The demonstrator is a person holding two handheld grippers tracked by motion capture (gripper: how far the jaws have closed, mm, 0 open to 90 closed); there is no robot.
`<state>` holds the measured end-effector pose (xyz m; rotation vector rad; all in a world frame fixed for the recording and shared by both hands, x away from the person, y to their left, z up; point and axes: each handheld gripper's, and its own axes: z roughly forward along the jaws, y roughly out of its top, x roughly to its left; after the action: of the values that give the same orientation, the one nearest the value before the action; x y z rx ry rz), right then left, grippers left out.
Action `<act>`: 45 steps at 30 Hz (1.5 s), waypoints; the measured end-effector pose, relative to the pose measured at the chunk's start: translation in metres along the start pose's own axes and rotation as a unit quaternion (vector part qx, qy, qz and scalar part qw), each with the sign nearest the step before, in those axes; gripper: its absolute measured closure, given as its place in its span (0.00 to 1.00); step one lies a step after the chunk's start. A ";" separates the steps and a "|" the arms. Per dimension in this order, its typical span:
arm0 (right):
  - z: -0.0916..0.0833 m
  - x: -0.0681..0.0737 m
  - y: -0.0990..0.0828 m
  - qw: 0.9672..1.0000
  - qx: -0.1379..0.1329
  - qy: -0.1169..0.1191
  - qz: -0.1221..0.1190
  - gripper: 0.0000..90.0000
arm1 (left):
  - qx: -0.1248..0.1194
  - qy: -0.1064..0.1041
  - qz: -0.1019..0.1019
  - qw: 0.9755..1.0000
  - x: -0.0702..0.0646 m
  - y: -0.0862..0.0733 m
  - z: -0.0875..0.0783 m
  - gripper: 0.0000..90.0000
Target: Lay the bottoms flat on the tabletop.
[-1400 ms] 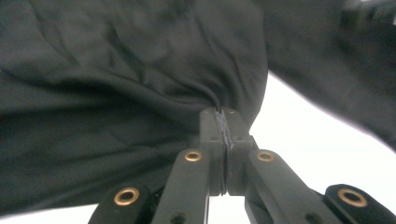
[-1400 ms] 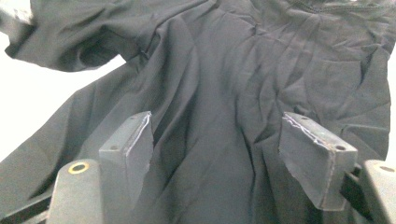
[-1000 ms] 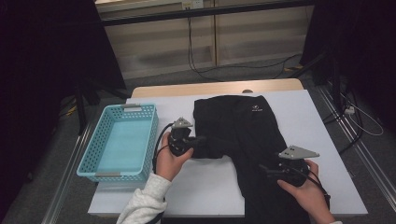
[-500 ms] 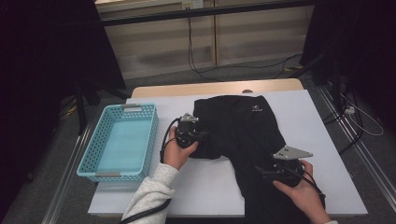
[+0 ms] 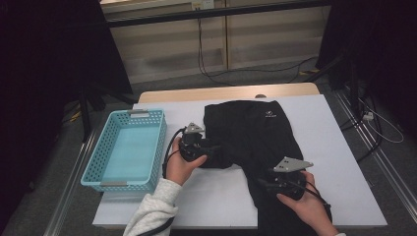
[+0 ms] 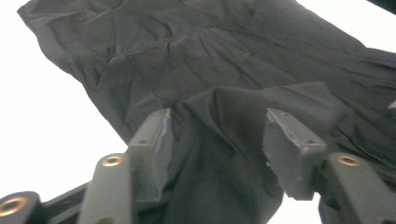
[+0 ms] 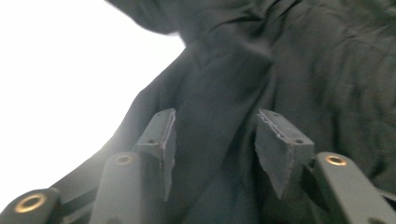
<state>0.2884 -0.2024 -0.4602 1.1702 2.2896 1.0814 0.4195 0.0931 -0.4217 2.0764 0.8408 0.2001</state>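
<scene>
**On the white counter: black trousers between two hand-held grippers**

At the far left of the counter (image 5: 339, 147) a light-blue basket (image 5: 93, 162) stands near the edge, its long side running away from the person. Just to its right, the person's left hand (image 5: 179, 167), in a pale sleeve (image 5: 150, 216), holds the left gripper (image 5: 209, 147) at the left edge of the black trousers (image 5: 255, 132). Its fingers (image 6: 156, 140) have just been opening and now stand partly apart. In the left gripper view a raised fold of the dark cloth lies loose between them; the pad on that view's left sits against the fold, while the other pad is clear of it, so the cloth is not pinched.

The trousers lie spread in the middle of the counter, waistband toward the far side with a small white logo (image 5: 270, 114) near it, one leg running down toward the near edge.

Further right, the person's right hand (image 5: 307, 206) holds the right gripper (image 5: 260, 183) over that leg, near the front of the counter, pointing left. Its fingers (image 7: 275, 144) have just been closing and stand about half apart. In the right gripper view a ridge of the dark cloth runs up between them, with a gap showing on either side of it; the pads do not yet press on it. The two grippers are well apart from each other.
</scene>
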 end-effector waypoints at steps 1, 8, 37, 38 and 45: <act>0.002 0.001 -0.001 1.000 0.007 0.006 -0.003 0.66 | -0.001 0.000 0.004 1.000 0.000 -0.001 -0.003 0.41; 0.002 -0.002 -0.004 1.000 0.018 0.004 -0.004 1.00 | 0.007 0.005 0.021 1.000 0.000 -0.013 -0.018 0.33; -0.010 -0.002 -0.002 1.000 -0.024 -0.007 0.002 0.43 | 0.091 -0.046 -0.016 0.995 -0.017 -0.026 -0.007 0.97; -0.010 -0.001 -0.002 1.000 -0.027 -0.005 0.003 0.42 | 0.083 -0.053 -0.017 0.995 -0.019 -0.022 -0.010 0.97; -0.001 0.004 0.008 0.999 -0.030 0.009 -0.001 0.40 | 0.029 -0.088 -0.033 0.995 -0.021 -0.003 -0.025 0.97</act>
<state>0.2899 -0.1965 -0.4530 1.1379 2.2550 1.1567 0.3916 0.0977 -0.4053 2.0824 0.8138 -0.0421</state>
